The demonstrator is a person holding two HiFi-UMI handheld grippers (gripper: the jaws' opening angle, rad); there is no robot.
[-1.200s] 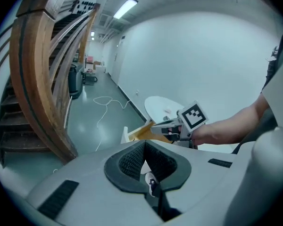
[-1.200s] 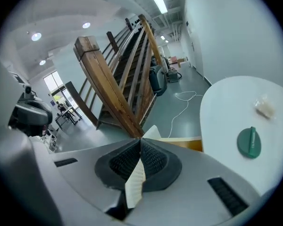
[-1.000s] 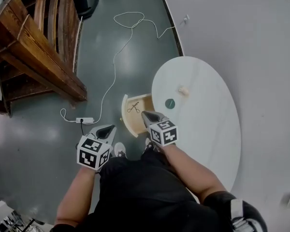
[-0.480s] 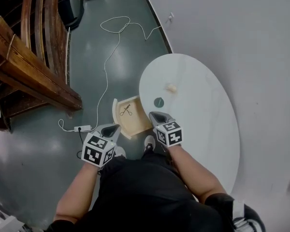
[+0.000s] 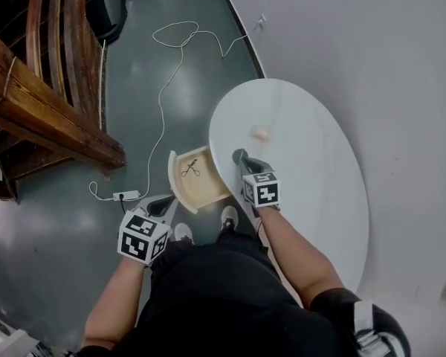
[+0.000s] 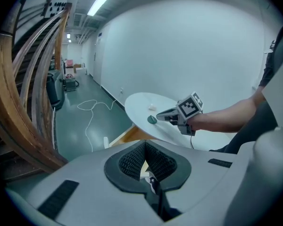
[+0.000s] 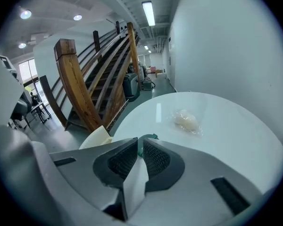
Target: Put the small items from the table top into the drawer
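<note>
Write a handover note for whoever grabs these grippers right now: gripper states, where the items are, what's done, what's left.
Left gripper: shut, empty, held off the table near the open drawer.
Right gripper: fingers slightly apart, tips at the green disc on the table; no grip visible yet.
Cream lump: on the table, beyond the disc.
Done: scissors lie in the drawer.
Left: disc and lump into the drawer.

wooden staircase, white cable and power strip on green floor
</note>
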